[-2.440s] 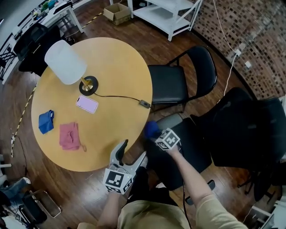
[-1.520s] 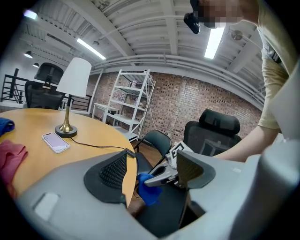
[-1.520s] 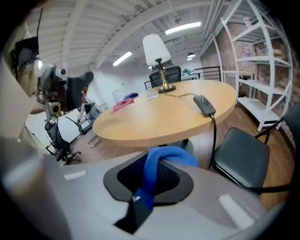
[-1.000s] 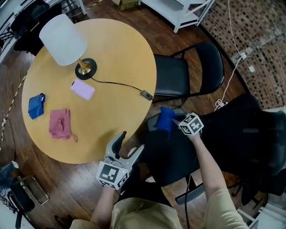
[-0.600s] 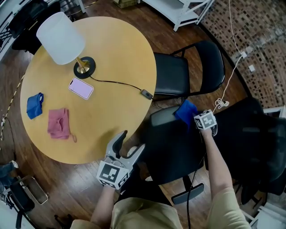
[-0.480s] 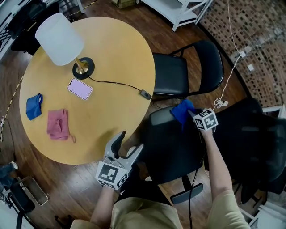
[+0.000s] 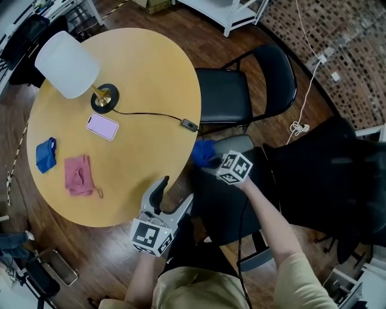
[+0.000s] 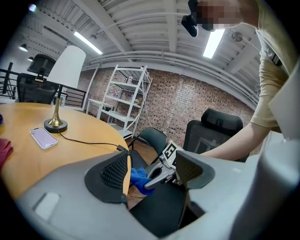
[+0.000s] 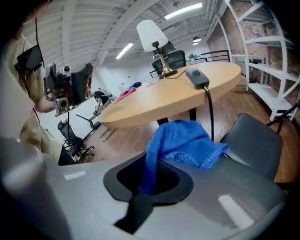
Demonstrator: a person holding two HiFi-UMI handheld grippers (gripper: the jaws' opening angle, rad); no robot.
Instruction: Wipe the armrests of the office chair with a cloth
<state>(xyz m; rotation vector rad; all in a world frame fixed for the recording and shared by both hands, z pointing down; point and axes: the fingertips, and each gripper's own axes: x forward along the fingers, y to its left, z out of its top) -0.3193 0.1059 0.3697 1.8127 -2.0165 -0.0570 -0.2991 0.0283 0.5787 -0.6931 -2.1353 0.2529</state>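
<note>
First voice: Since half a second earlier, what has been moved?

Second voice: The blue cloth (image 7: 203, 152) has been carried leftward by the right gripper (image 7: 212, 162). It has gone from the right part of the grey armrest (image 7: 241, 143) to its left end, just beside the table's edge.

First voice: How is the nearest gripper seen?

Second voice: At the lower middle of the frame, the left gripper (image 7: 175, 196) is held with its jaws well apart. Nothing is gripped; only the far cloth and the other gripper are seen through the gap.

First voice: And the right one?

Second voice: Its jaws are closed on the cloth: a fold is pinched between the pads and the rest is bunched beyond the tips. It is found at the centre of the frame, over the black office chair (image 7: 226, 202).

First voice: What is seen farther off?

Second voice: On the round wooden table (image 7: 145, 78), at the left, a pink cloth (image 7: 77, 175), a smaller blue rag (image 7: 45, 154), a phone (image 7: 102, 126) and a white lamp (image 7: 66, 57) are laid out. A cable (image 7: 151, 116) is run toward the right edge. A black folding chair (image 7: 223, 104) is set above the armrest. A white shelf (image 7: 232, 12) and a brick wall (image 7: 338, 36) are seen at the upper right.
</note>
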